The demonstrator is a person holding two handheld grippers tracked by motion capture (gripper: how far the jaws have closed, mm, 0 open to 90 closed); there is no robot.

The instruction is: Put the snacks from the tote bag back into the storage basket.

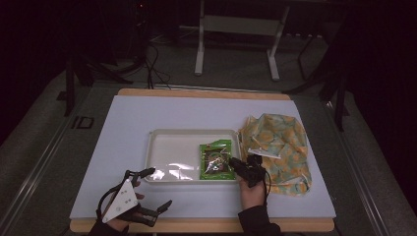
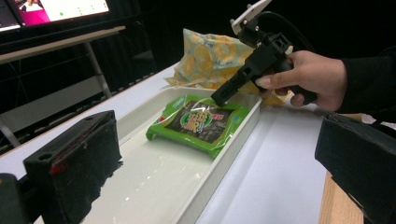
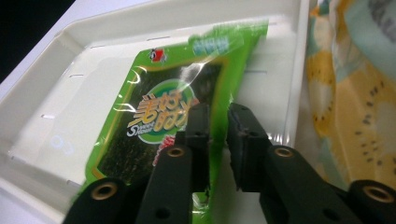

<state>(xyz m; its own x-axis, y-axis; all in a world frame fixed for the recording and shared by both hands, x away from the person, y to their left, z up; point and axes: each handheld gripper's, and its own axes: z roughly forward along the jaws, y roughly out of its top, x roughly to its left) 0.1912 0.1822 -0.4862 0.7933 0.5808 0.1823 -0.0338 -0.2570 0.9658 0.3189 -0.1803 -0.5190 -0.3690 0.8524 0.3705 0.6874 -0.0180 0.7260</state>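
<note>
Room: dark around my table [image 1: 123, 147], which wears a pale sheet over its wooden top.
Tray: white tray [image 1: 167, 142] sits mid-table, long side facing me.
Packet: green seaweed packet [image 1: 216, 158] lies flat at the tray's right end.
Right claw: my right claw [image 3: 218, 128] hangs over the packet's near right edge, jaws a narrow gap apart, gripping nothing (placed, I judge, to pinch that edge or just let go).
Left claw: my left claw [image 1: 158, 189] waits wide open and empty near the tray's near left corner, out of the way.
Bag: yellow fruit-print bag [image 1: 280, 147] slumps right of the tray.
</note>
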